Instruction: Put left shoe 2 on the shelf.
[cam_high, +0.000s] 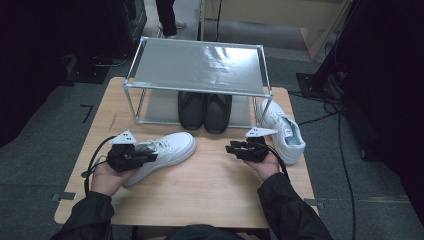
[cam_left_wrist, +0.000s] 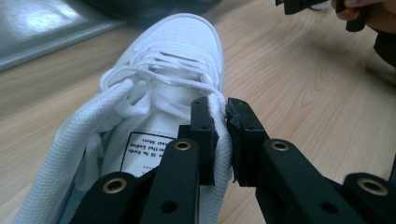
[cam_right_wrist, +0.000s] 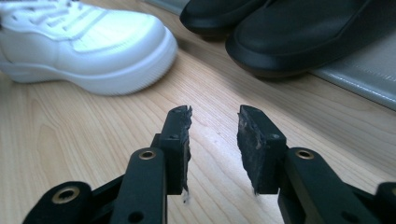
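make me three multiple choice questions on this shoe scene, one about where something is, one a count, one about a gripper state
1. Where does the pair of black shoes stand?
A. on top of the rack
B. on the lower level of the metal rack
C. on the floor

2. How many white sneakers are on the table?
A. one
B. two
C. three

3. What is the left gripper doing?
A. hanging open over bare wood
B. holding a black shoe
C. clamped on the collar of a white sneaker

Answers:
1 B, the black pair sits under the rack's top shelf.
2 B, one lies by the left hand and the other white sneaker lies right of the rack.
3 C, the left gripper view shows white fabric pinched between the jaws, while the right gripper is open over wood.
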